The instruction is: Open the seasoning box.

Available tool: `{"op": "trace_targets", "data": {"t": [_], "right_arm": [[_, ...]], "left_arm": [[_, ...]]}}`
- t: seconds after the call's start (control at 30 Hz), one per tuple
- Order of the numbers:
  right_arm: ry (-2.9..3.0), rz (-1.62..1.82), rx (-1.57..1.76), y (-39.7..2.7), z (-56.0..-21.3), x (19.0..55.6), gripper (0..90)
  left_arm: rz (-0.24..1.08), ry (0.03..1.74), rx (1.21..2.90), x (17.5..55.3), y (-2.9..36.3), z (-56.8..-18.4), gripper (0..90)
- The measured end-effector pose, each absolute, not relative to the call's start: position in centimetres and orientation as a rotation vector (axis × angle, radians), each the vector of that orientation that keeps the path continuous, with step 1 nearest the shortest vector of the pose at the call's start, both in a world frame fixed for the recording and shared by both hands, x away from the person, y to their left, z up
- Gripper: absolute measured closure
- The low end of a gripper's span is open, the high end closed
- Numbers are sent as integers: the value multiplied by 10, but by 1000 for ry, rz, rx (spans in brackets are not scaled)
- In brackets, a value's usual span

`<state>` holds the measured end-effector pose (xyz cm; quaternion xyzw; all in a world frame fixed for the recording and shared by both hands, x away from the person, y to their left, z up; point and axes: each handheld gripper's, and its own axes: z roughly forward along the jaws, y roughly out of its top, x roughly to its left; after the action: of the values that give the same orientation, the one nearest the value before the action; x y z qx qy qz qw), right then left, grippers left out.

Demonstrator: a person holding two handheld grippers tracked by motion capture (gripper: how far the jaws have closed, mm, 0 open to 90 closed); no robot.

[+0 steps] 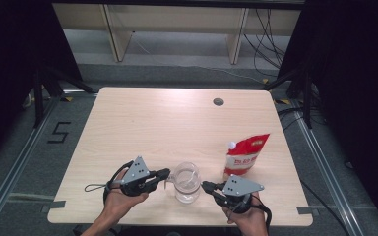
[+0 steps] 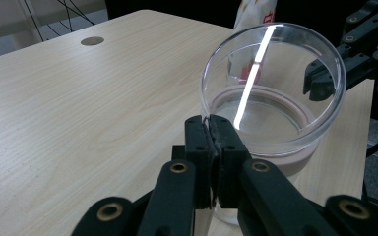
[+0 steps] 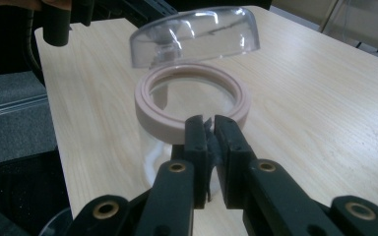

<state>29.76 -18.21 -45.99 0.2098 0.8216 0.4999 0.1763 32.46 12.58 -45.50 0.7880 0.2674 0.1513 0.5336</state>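
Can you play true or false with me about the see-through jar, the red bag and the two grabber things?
1. The jar's clear lid is tipped up, open. True.

2. The red bag lies flat on the table. False: it stands upright, beyond the right gripper.

3. The left gripper has its fingers squeezed together at the edge of the lid. True: they pinch its rim.

4. The jar is full of red juice. False: it is see-through and looks empty.

5. The right gripper's fingers are wide open. False: they are closed together at the jar's pinkish ring.

6. The jar sits between the two grippers. True.
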Motion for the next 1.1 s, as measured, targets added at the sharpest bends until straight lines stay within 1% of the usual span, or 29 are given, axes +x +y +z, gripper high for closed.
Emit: {"op": "trace_targets", "data": {"t": [0.1,0.2,0.33,0.47,0.5,0.6,0.7,0.83,0.9,1.0,1.1], "right_arm": [[2321,1429,581,-178,-458,299,863],[2320,1427,568,-175,-455,301,896],[2303,1452,556,-171,-452,302,900],[2304,1453,543,-168,-449,302,900],[2302,1463,541,-167,-449,303,900],[2295,1457,541,-166,-448,303,900],[2295,1456,552,-165,-445,303,900],[2290,1473,525,-162,-442,305,900],[2285,1475,524,-160,-441,305,900],[2272,1479,508,-157,-438,306,900],[2256,1492,497,-152,-435,306,900]], "left_arm": [[364,638,1878,324,126,-455,867],[363,636,1877,324,126,-455,868],[359,632,1868,325,126,-456,867],[355,627,1870,327,129,-455,832],[347,654,1862,326,129,-456,824],[335,634,1865,325,135,-456,764],[318,665,1849,322,140,-458,702],[308,658,1880,319,149,-462,607],[293,672,1893,314,151,-465,590],[294,661,1937,310,153,-468,520],[334,654,1975,309,159,-472,460]]}}
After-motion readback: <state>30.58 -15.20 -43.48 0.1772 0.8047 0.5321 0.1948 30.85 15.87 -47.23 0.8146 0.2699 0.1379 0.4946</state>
